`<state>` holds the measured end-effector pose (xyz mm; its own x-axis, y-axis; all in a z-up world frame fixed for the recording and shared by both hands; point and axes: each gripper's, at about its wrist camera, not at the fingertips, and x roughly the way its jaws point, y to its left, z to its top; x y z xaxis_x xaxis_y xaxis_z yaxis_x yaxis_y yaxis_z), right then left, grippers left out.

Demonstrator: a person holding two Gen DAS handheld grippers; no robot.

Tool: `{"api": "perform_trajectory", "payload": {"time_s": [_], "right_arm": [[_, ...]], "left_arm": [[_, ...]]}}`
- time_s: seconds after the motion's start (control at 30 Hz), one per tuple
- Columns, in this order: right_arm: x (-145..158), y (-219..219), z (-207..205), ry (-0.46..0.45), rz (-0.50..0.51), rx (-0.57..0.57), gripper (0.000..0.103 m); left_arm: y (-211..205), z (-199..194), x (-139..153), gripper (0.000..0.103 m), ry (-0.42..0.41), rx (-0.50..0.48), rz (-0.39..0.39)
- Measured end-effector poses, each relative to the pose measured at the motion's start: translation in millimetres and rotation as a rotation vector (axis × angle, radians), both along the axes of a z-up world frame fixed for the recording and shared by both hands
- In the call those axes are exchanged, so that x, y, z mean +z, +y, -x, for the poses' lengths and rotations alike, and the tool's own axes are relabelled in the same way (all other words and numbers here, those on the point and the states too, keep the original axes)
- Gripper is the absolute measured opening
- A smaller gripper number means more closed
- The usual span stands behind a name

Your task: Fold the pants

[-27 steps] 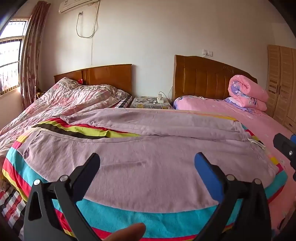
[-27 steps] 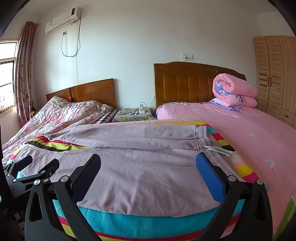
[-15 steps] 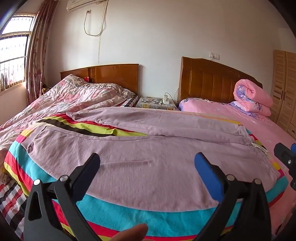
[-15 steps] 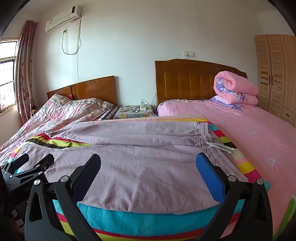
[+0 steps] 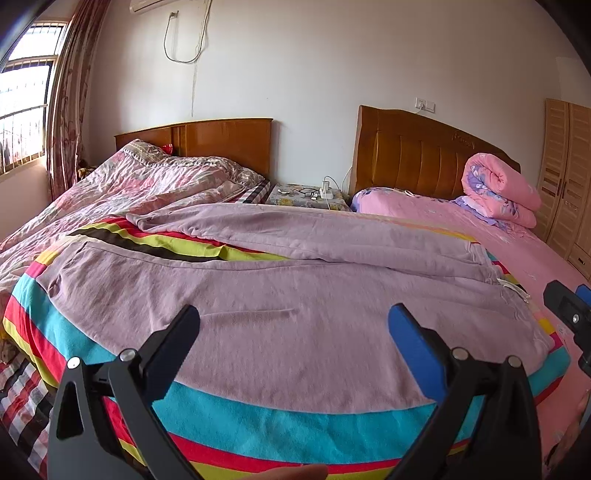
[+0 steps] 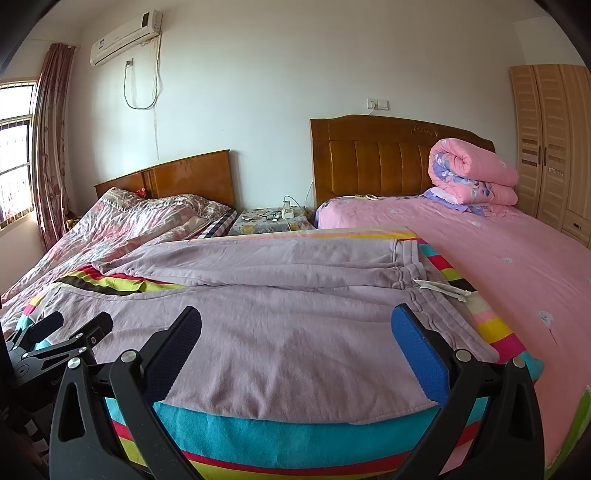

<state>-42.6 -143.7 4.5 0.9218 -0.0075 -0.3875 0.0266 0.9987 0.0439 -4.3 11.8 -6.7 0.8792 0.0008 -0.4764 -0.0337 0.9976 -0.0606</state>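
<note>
Lilac cotton pants [image 5: 295,325] lie spread on the striped fleece blanket [image 5: 295,428]; left tool [image 5: 291,325] and right tool [image 6: 295,328] hover above, wide open, empty. Grabbing blanket too would spoil the fold.

You face a daylit bedroom with white walls.
Two wooden headboards [image 6: 384,162] flank a nightstand [image 6: 271,221]; window [image 5: 22,110] and curtain [image 5: 70,96] left, wardrobe [image 6: 550,144] right, air conditioner [image 6: 125,33] above.

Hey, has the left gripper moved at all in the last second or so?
Yes. In the left wrist view the left gripper has swung toward the right bed: the nightstand and headboards slid left, and the curtain takes up more of the frame.
</note>
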Motion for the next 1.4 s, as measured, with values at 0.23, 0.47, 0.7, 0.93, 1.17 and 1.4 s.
{"api": "perform_trajectory", "payload": {"time_s": [0.23,0.47,0.7,0.93,1.17,1.4], "right_arm": [[-0.2,-0.4,0.4,0.000,0.000,0.000,0.099],[-0.6,-0.3,0.2,-0.001,0.001,0.000,0.099],[-1.2,-0.2,0.4,-0.001,0.001,0.000,0.099],[-2.3,-1.7,1.9,-0.002,-0.003,-0.001,0.099],[-3.9,-2.1,2.6,0.004,-0.004,-0.001,0.099],[-4.1,-1.8,2.4,0.003,-0.003,-0.001,0.099]], "left_arm": [[-4.8,0.6,-1.8,0.102,0.009,-0.004,-0.025],[-1.4,4.5,-1.8,0.102,0.003,0.027,-0.027],[1.4,6.1,-2.7,0.102,0.000,0.033,-0.031],[-5.5,8.3,-6.6,0.102,0.014,-0.037,-0.042],[-10.3,10.0,-6.1,0.102,0.008,-0.058,-0.059],[-11.0,4.6,-4.3,0.102,0.021,-0.058,-0.108]]}}
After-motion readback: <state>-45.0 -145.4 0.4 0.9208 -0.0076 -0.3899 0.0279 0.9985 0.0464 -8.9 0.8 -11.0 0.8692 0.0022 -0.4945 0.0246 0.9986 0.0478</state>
